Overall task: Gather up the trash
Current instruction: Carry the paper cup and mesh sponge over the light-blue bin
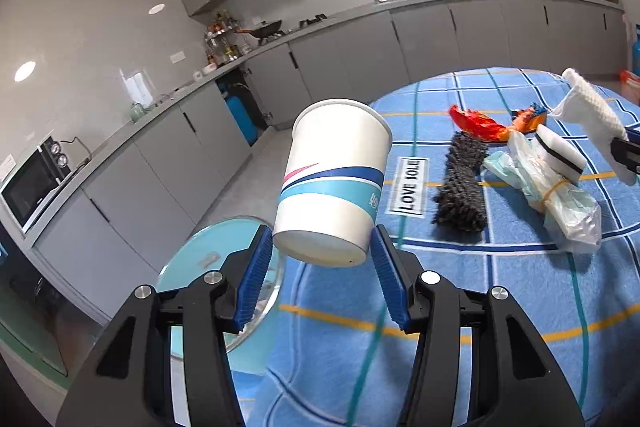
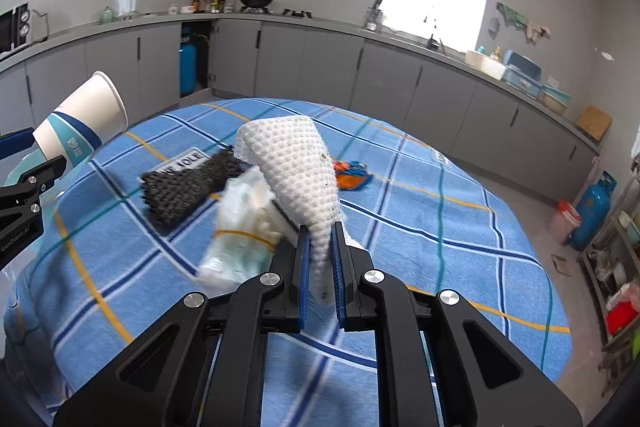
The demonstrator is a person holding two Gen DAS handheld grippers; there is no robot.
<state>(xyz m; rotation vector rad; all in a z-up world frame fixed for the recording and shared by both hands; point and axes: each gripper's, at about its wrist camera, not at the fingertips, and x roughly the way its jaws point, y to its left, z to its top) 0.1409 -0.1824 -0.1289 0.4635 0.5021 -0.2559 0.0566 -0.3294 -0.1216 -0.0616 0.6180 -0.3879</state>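
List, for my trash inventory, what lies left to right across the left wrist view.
paper cup → "LOVE SOLE" label → black mesh scrubber → bagged bundle → white textured cloth

- A white paper cup with blue, teal and pink bands is clamped at its base between the left gripper pads, tilted, with its mouth pointing away.
- A white dimpled paper towel, crumpled into a cone, stands pinched by its narrow end in the right gripper.
- An orange-red wrapper lies ahead of the left gripper, beyond the cup.
- A smaller orange and blue wrapper lies just past the towel.
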